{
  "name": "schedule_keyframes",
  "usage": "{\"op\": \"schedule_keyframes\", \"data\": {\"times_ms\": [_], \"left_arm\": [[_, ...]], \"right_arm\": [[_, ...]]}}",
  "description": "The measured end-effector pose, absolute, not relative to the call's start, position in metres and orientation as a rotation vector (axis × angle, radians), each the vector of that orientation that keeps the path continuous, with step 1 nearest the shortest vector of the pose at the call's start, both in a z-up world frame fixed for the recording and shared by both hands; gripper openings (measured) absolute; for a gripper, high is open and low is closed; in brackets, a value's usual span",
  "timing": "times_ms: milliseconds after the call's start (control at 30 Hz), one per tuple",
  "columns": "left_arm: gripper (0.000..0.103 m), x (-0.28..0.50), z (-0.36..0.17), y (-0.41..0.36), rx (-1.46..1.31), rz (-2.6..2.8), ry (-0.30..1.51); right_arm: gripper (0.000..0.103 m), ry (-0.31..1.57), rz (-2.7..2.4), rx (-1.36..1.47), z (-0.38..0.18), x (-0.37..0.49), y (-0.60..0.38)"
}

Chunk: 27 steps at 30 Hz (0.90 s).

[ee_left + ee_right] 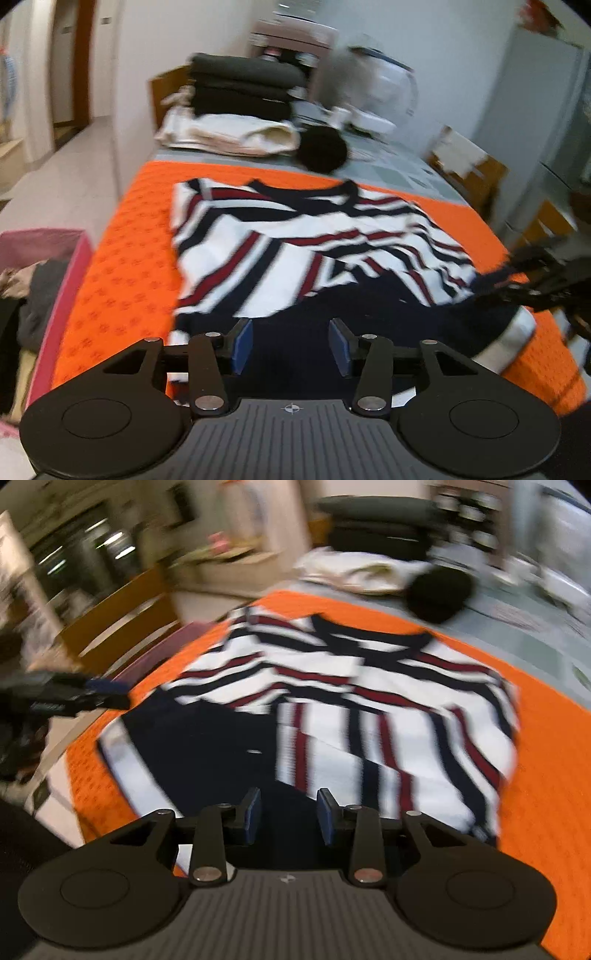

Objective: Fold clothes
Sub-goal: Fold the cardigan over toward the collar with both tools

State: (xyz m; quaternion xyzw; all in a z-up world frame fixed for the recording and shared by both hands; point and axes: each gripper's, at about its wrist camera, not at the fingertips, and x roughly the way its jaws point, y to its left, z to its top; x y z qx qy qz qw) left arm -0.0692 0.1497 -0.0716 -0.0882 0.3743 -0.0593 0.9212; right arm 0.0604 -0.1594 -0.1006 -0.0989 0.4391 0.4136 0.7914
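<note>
**Striped top spread on an orange mat**

An orange mat (122, 266) is laid over the table, with a stack of folded clothes (236, 107) at its far end. A striped sweater (295, 251) is spread across the mat, partly folded. The left gripper (291, 345) and the right gripper (288, 816) are both held above its dark hem, jaws parted and empty.

Plain white wall (207, 40) at twelve o'clock, pale tiled floor (70, 173) at nine, dark wooden door frame (83, 62) at ten, tall grey cabinet (535, 110) at two, brown wooden chair (122, 616) at ten in the right wrist view, background blurred.
</note>
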Motion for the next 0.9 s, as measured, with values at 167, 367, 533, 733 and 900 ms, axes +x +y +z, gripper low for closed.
{"op": "schedule_keyframes", "data": {"times_ms": [167, 367, 533, 733, 900], "left_arm": [[0.052, -0.06, -0.075, 0.14, -0.115, -0.151, 0.781], [0.055, -0.07, -0.076, 0.141, -0.012, -0.198, 0.809], [0.058, -0.098, -0.086, 0.136, 0.121, -0.273, 0.868], [0.061, -0.127, -0.107, 0.124, 0.253, -0.301, 0.896], [0.061, -0.136, -0.117, 0.12, 0.329, -0.287, 0.883]], "right_arm": [[0.041, 0.948, 1.055, -0.326, -0.101, 0.063, -0.12], [0.044, 0.956, 1.076, -0.376, -0.103, 0.062, -0.125], [0.052, 0.941, 1.098, -0.464, -0.105, 0.037, -0.155], [0.06, 0.932, 1.073, -0.553, -0.117, 0.0, -0.193], [0.064, 0.889, 1.036, -0.652, -0.132, -0.023, -0.206]]}}
